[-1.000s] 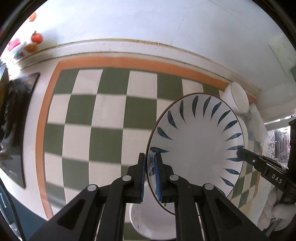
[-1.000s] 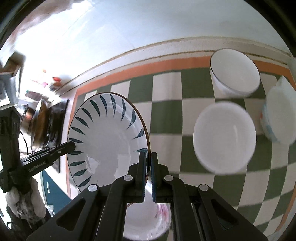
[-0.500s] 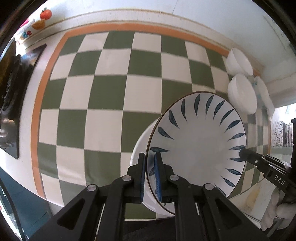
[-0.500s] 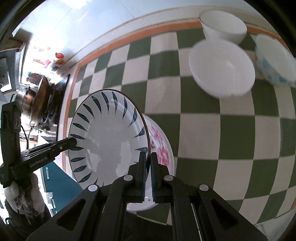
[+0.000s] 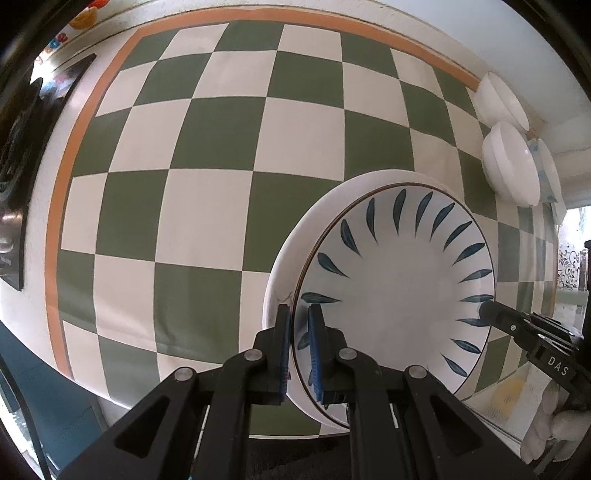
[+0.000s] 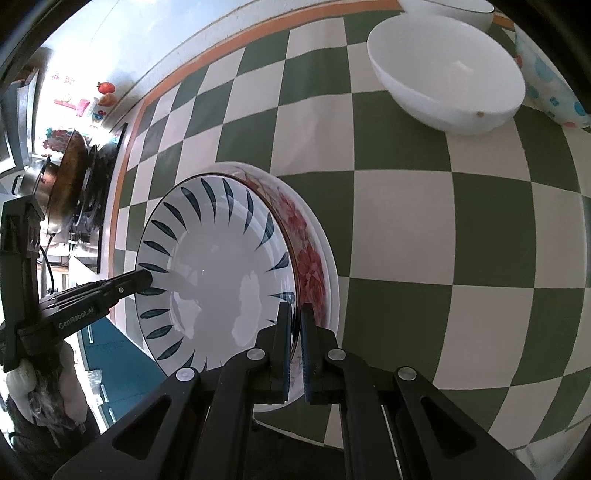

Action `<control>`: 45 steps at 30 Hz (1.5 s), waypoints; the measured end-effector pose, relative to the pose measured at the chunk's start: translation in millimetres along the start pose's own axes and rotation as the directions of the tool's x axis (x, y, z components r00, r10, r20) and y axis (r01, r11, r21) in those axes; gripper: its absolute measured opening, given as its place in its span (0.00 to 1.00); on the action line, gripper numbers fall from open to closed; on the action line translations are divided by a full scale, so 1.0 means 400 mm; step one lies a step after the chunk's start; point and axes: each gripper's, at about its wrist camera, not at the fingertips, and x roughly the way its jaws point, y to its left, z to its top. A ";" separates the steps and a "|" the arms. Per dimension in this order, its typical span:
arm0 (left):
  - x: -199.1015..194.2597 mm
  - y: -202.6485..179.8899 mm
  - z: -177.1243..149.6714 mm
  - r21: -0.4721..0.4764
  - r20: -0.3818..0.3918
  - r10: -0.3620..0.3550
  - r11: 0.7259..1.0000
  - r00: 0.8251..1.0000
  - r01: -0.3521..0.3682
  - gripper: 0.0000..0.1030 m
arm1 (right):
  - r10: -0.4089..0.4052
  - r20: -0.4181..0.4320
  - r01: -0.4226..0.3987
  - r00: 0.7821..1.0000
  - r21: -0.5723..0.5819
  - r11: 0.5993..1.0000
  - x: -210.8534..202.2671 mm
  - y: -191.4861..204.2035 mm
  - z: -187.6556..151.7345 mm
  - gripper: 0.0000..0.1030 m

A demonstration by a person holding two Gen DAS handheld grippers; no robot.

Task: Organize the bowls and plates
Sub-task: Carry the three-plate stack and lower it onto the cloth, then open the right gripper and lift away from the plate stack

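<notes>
A white plate with dark blue leaf marks [image 5: 399,295] is held by both grippers at opposite rims. My left gripper [image 5: 299,314] is shut on its left rim; my right gripper [image 6: 294,312] is shut on its right rim. The plate [image 6: 218,273] hangs just over a white plate with red flowers [image 6: 314,258] that lies on the checkered cloth; its plain rim shows in the left wrist view [image 5: 291,258]. Whether the two plates touch is unclear. The other gripper's tip shows in each view, right [image 5: 517,321] and left [image 6: 110,288].
A white bowl [image 6: 447,74], another white bowl [image 6: 447,5] behind it and a blue-dotted bowl [image 6: 550,85] stand at the far right. They also show in the left wrist view [image 5: 509,166]. A stove with a pan [image 6: 62,173] is at the left. The cloth's front edge is close.
Both grippers have lowered the leaf plate towards the flowered plate. The views have tilted down, so the table looks nearer and the bowls sit higher in frame.
</notes>
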 end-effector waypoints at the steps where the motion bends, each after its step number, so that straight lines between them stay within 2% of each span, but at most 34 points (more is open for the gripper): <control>1: 0.003 0.001 -0.002 -0.003 -0.002 -0.002 1.000 1.000 0.002 0.07 | -0.005 -0.001 0.005 1.000 -0.002 1.000 0.003 0.002 0.001 0.06; 16: 0.022 0.007 0.007 0.031 -0.025 -0.023 0.999 0.999 0.024 0.07 | -0.072 0.008 0.072 0.997 0.010 0.997 0.013 0.021 0.008 0.06; 25: 0.028 -0.001 0.018 0.032 -0.057 -0.019 0.999 0.998 0.021 0.09 | -0.083 -0.005 0.083 0.997 0.109 0.991 0.013 0.017 0.006 0.09; 29: 0.028 -0.007 0.019 0.028 -0.064 -0.010 1.000 0.998 0.012 0.09 | -0.107 -0.009 0.107 0.994 0.114 0.988 0.010 0.028 0.005 0.10; 33: 0.000 -0.017 0.014 0.044 -0.022 0.026 0.999 0.999 -0.025 0.09 | -0.136 0.008 0.134 0.991 0.105 0.985 -0.010 0.049 -0.004 0.16; 40: -0.091 -0.064 -0.036 0.090 0.062 0.043 0.995 0.997 -0.048 0.10 | -0.185 0.059 0.182 0.981 0.056 0.982 -0.082 0.124 -0.052 0.17; 42: -0.125 -0.079 -0.058 0.114 0.085 0.037 0.992 0.996 -0.047 0.12 | -0.191 0.078 0.188 0.978 0.045 0.981 -0.114 0.153 -0.072 0.22; 43: -0.140 -0.078 -0.067 0.118 0.095 0.039 0.992 0.995 -0.050 0.17 | -0.185 0.092 0.181 0.979 0.044 0.982 -0.132 0.165 -0.083 0.23; 45: -0.173 -0.081 -0.086 0.125 0.112 0.032 0.991 0.993 -0.046 0.25 | -0.179 0.115 0.175 0.977 0.041 0.984 -0.166 0.183 -0.102 0.34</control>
